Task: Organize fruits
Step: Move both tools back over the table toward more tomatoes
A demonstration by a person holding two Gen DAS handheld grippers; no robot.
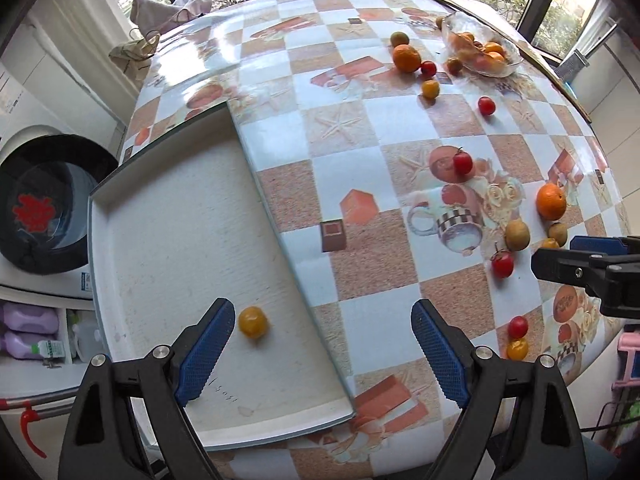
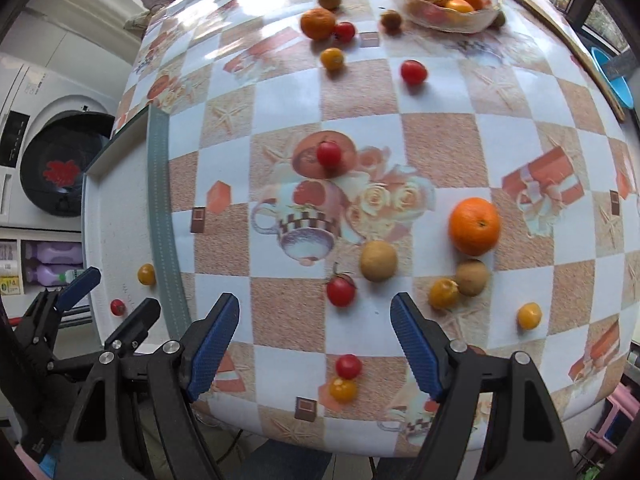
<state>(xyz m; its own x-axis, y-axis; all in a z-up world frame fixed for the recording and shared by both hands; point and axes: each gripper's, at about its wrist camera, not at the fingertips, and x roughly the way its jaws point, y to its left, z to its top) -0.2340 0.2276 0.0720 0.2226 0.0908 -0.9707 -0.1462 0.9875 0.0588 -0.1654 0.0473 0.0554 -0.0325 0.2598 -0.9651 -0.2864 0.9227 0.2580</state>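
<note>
My left gripper (image 1: 322, 346) is open and empty above the near end of a white tray (image 1: 168, 240). A yellow cherry tomato (image 1: 253, 321) lies in the tray just right of its left finger. In the right wrist view the tray (image 2: 116, 216) also holds a small red tomato (image 2: 117, 307). My right gripper (image 2: 314, 338) is open and empty over the table's front edge, near a red tomato (image 2: 341, 289), a brown fruit (image 2: 378, 260) and an orange (image 2: 474, 226). A glass bowl (image 2: 444, 0) of oranges stands at the back.
Several more tomatoes and small fruits lie scattered on the checkered tablecloth (image 2: 360, 112). A second orange (image 1: 406, 57) sits near the bowl (image 1: 480, 52). A washing machine (image 1: 40, 200) stands left of the table. A blue bowl (image 2: 612, 76) is at the right edge.
</note>
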